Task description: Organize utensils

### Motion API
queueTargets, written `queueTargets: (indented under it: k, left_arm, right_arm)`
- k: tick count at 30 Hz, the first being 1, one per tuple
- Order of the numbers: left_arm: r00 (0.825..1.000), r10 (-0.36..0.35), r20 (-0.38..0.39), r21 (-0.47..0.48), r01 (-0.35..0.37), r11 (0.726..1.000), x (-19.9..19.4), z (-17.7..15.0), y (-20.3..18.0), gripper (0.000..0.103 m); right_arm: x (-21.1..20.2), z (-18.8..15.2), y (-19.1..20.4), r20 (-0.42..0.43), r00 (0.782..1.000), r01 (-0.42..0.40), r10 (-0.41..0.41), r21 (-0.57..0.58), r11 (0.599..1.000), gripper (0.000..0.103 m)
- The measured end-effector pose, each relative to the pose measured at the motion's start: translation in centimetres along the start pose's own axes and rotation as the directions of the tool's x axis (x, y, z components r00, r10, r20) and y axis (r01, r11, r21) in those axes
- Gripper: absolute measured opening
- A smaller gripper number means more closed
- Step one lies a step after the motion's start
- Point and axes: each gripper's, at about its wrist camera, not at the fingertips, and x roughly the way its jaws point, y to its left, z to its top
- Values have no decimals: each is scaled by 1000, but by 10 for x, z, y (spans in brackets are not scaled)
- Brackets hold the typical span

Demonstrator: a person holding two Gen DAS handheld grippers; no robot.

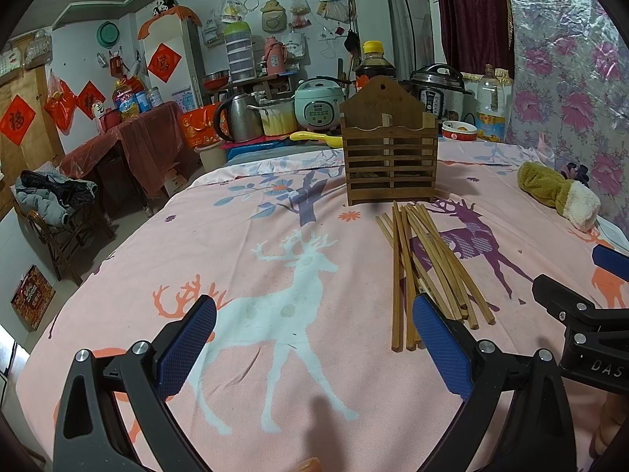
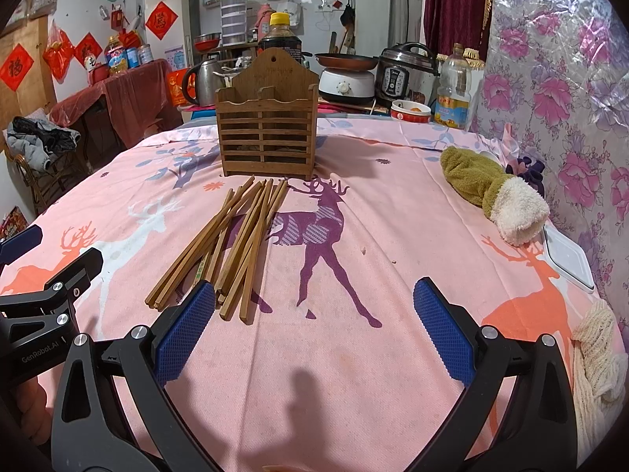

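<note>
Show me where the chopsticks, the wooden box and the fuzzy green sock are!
chopsticks [image 2: 232, 236]: right wrist view, middle of the pile.
wooden box [image 2: 267, 133]: right wrist view, slatted front.
fuzzy green sock [image 2: 471, 181]: right wrist view, green part.

left wrist: low over cloth, facing forward | right wrist: same, further right | shared: chopsticks [image 1: 428, 263], wooden holder [image 2: 267, 129]

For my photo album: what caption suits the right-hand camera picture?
Open right gripper hovering near loose wooden chopsticks, before an empty slatted holder.
</note>
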Motion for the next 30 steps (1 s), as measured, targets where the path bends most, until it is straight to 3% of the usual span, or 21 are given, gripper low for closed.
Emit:
queueTargets:
  k: [24,30]
  left_arm:
    - [1000,-2,-12,0,2,1000,1,-1,2,98]
    - [991,-34,-130,-4,33,999,22,-4,5,98]
  right_arm:
    - [1,0,-2,-4,1000,-1,1,0,1000,97]
    - [6,0,-4,-30,1000,-2,2,7,1000,97]
